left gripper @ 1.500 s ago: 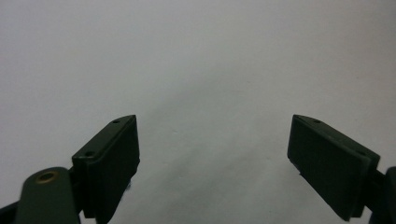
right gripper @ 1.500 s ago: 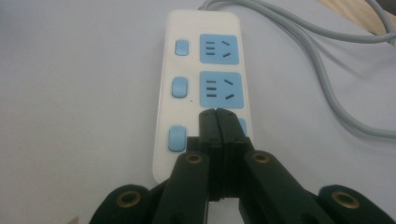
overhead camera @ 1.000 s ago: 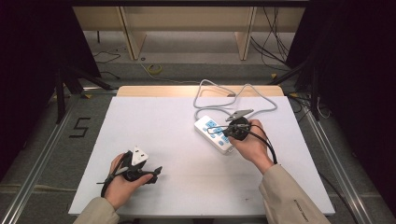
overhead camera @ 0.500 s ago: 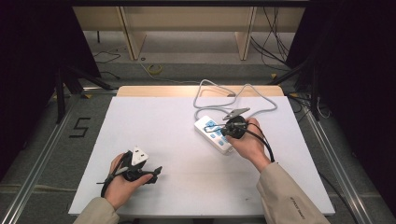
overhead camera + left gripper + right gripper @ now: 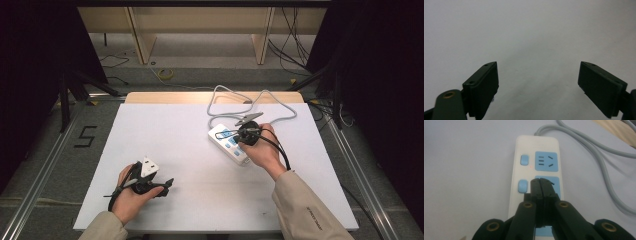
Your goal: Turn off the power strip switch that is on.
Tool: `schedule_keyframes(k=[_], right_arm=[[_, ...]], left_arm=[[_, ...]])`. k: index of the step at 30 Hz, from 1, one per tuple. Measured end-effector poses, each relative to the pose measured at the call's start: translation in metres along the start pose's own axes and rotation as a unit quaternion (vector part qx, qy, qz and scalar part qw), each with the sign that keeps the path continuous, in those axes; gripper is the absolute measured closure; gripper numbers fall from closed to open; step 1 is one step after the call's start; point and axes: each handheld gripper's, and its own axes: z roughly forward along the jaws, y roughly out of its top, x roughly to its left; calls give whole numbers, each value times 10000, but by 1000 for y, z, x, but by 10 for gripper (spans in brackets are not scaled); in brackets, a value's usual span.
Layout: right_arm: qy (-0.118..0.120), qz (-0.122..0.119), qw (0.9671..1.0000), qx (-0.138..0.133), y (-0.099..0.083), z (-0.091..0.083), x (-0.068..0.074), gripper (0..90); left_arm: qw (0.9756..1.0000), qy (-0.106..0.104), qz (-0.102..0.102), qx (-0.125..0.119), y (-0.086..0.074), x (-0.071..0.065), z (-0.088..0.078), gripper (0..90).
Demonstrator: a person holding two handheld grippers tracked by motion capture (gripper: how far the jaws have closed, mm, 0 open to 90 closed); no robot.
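Observation:
A white power strip [image 5: 234, 149] with blue sockets lies right of the table's middle, and its grey cable [image 5: 227, 97] loops toward the far edge. My right gripper [image 5: 221, 135] is shut and empty. In the right gripper view, the right gripper [image 5: 541, 181] has its tips over the strip's [image 5: 536, 143] second blue socket, beside a blue switch [image 5: 523, 186]. Whether they touch the strip I cannot tell. My left gripper [image 5: 166, 184] rests near the front left, open. In the left gripper view, the left gripper [image 5: 537, 87] has only bare white table between its jaws.
The white table top [image 5: 165, 130] has a wooden strip [image 5: 165, 97] along its far edge. Another blue socket [image 5: 546, 161] and switch [image 5: 524, 160] lie farther along the strip. The grey cable [image 5: 584, 147] curves off to the right of it.
My right gripper has slid a little to the left along the power strip. The left hand and its gripper have stayed where they were.

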Motion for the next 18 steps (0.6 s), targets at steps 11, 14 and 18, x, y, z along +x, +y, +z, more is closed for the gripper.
schedule_keyframes(k=[11, 14, 18], right_arm=[[27, -13, 10000, 59, 4, 5, 1, 900], [32, -16, 10000, 72, 6, 6, 0, 900], [42, -35, 10000, 69, 9, 7, 0, 900]], left_arm=[[10000, -2, 1, -2, 0, 0, 0, 165], [10000, -4, -1, -3, 0, 0, 0, 165], [10000, -5, -1, -3, 0, 0, 0, 165]])
